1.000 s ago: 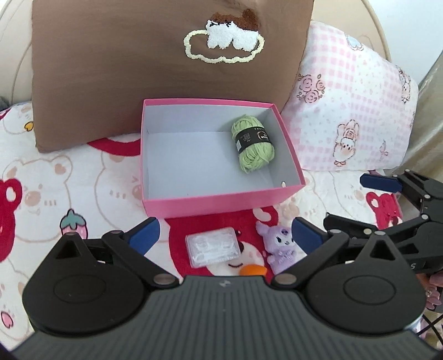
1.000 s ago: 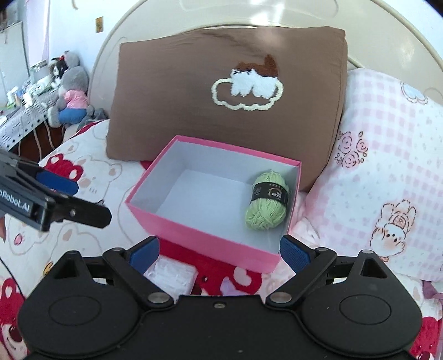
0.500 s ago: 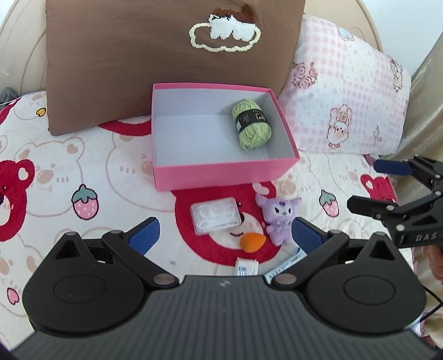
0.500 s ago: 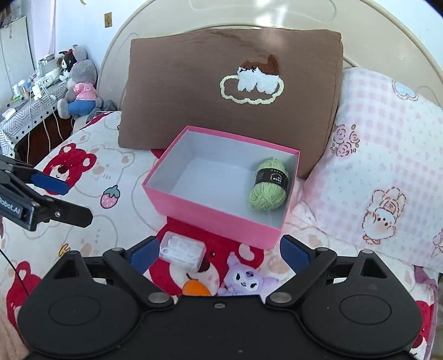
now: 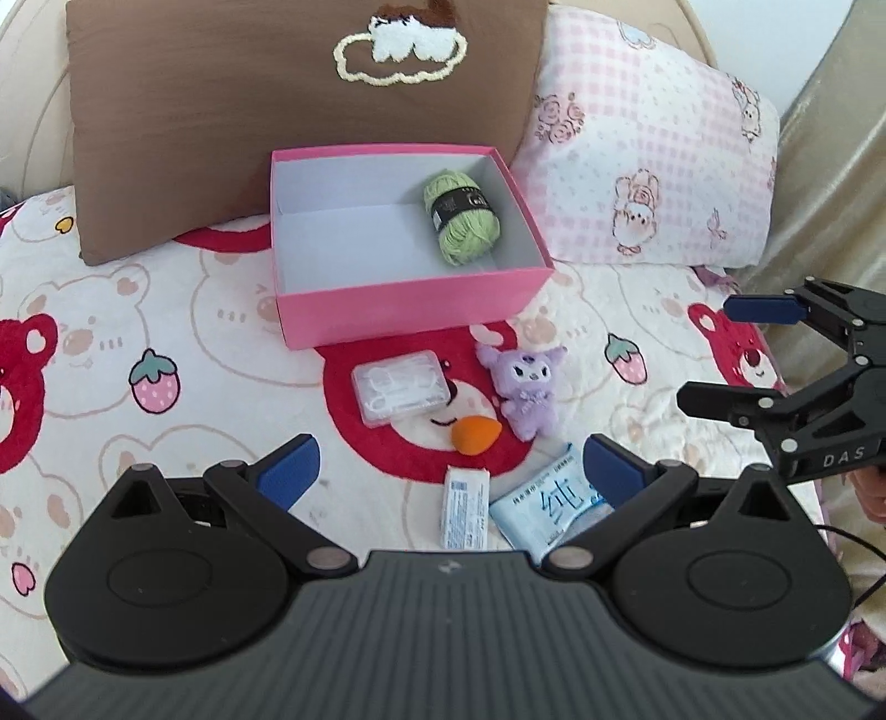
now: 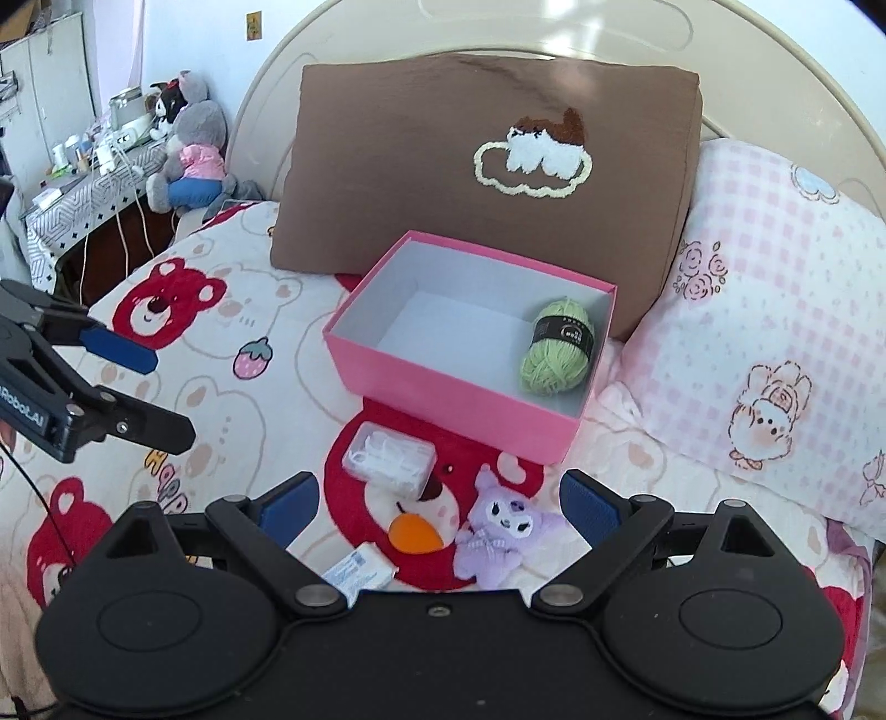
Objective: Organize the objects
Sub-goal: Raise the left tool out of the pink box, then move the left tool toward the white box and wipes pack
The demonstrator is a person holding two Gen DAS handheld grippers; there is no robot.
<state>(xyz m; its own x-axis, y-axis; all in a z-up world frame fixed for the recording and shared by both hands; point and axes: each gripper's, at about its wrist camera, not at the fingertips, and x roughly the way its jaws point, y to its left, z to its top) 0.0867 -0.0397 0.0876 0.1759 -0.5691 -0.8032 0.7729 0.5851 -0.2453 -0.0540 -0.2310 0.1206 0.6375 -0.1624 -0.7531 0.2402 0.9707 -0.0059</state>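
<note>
My left gripper [image 5: 446, 468] hangs over the bedspread [image 5: 183, 310] with its fingers spread wide and nothing between them; my right gripper [image 6: 437, 504] is just as wide and empty. The pink box [image 5: 412, 310] sits on the bed against the brown cushion [image 5: 288, 111], with the green yarn ball [image 5: 462, 219] lying inside near its right wall. In front of the box lie a clear plastic case [image 5: 400, 387], a purple plush toy [image 5: 526, 390] and an orange teardrop sponge [image 5: 475, 435].

Only my left camera shows the blue tissue packet [image 5: 548, 507], partly under my fingertip, and the whole white wrapped packet [image 5: 465, 507]; from the right that packet is half cut off by my gripper's body. Only my right camera shows the headboard [image 6: 498, 33], the cluttered side table [image 6: 83, 183] and a grey stuffed toy [image 6: 191, 160] beside it. The packet lettering is too small to read.
</note>
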